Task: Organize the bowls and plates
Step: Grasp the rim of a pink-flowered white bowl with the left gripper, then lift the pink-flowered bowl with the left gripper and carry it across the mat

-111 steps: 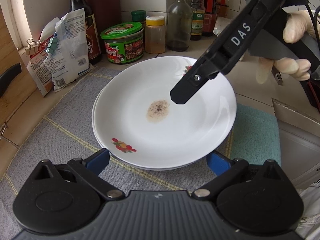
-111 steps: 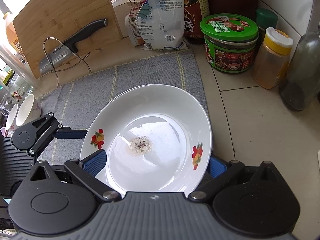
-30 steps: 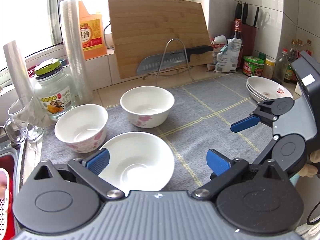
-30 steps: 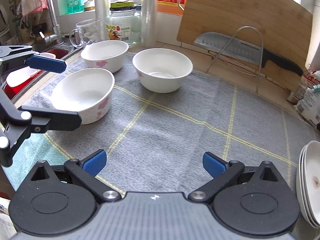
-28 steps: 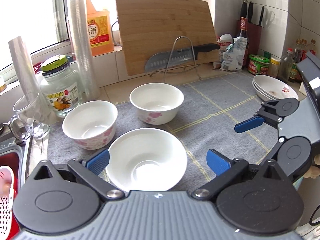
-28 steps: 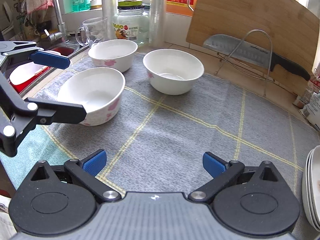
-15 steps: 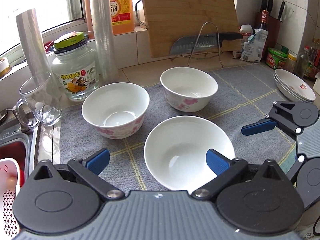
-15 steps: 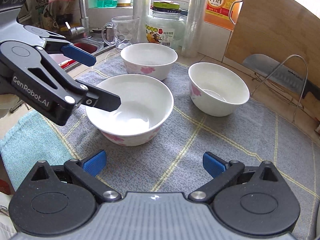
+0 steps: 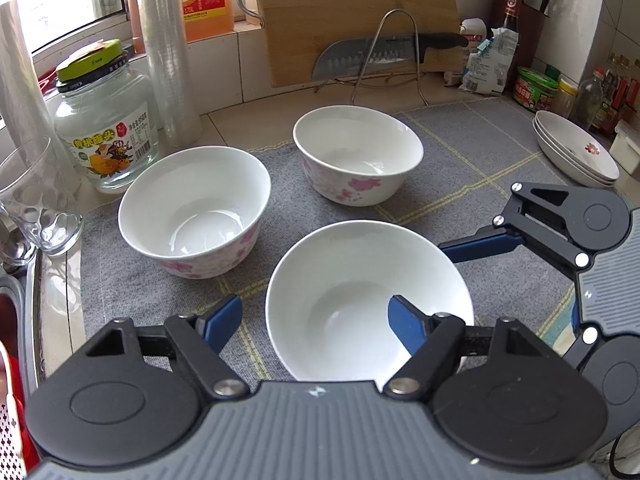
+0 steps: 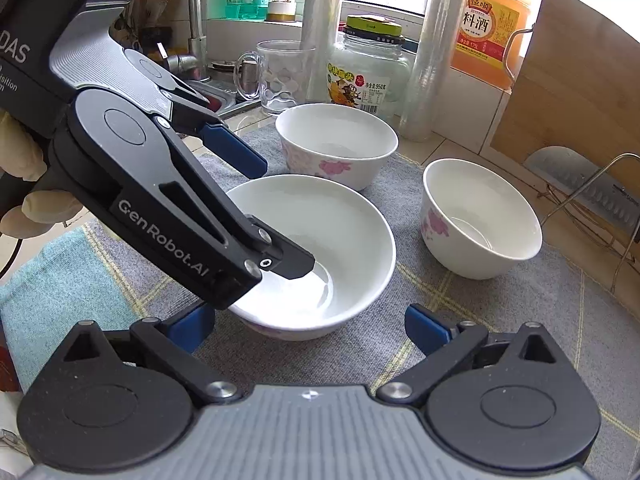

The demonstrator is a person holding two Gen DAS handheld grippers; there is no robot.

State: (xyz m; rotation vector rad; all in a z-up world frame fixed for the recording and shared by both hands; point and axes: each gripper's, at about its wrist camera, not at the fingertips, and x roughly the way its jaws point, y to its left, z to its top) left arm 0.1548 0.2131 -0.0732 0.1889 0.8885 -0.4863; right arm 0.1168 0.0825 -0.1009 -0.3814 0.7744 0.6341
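Grey checked cloth [image 9: 460,148] is spread over the kitchen desk [image 9: 248,120], and three white bowls are set on it upright, mouths up.

Seen from the right wrist, a pale-gloved hand [image 10: 24,184] is wrapped round the handle of the left tool [image 10: 276,216] at the left edge, and the tool is angled down and to the right toward the nearest bowl [image 10: 340,240]. Its jaws are closing astride the left wall of that bowl: one finger is dipped inside the bowl, near the bottom, and the other blue-padded finger is kept outside the rim. Whether the pads already press on the wall cannot be told. From the left wrist, the same arrangement is shown, with the right-hand blue pad over the inside of the nearest bowl [image 9: 360,280] and the left-hand pad over the cloth outside it.

The right tool [image 10: 310,330] is pointed downward at the near side of the same bowl. Its jaws are closing but stand wide, one pad on either side of the bowl's near wall, and nothing is gripped. In the left wrist view the right tool [image 9: 476,246] is seen just beside the bowl's right rim.

Farther back, a second bowl [image 9: 192,208] with pink flowers sits at the left and a third bowl [image 9: 356,152] at the right. Stacked plates [image 9: 576,152] lie at the far right edge of the cloth. Behind, a glass jar [image 9: 104,120], a glass mug [image 9: 36,196], a wooden cutting board [image 9: 356,12] and a cleaver [image 9: 384,54] on a wire rack are lined along the wall.
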